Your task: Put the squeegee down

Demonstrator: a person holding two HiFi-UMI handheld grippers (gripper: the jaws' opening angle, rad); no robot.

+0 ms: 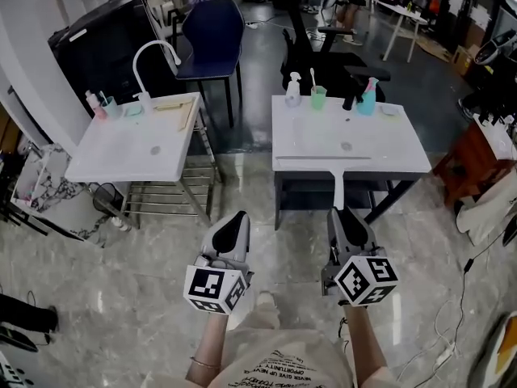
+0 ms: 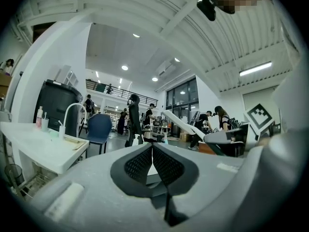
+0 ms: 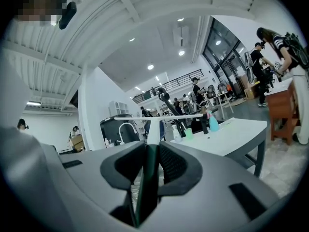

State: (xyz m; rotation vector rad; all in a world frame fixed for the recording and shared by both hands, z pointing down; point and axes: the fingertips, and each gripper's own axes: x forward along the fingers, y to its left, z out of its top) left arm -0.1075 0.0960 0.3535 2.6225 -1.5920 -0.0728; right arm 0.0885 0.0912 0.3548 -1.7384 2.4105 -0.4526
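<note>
Two grippers show at the lower middle of the head view: the left gripper (image 1: 235, 219) has its ribbed dark pads closed on nothing, while the right gripper (image 1: 342, 214) clamps the handle of the squeegee (image 1: 339, 186). White and T-shaped, the squeegee runs straight up the frame, its thin blade crosswise at the near edge of the smooth white counter (image 1: 400, 148); contact cannot be told.
</note>
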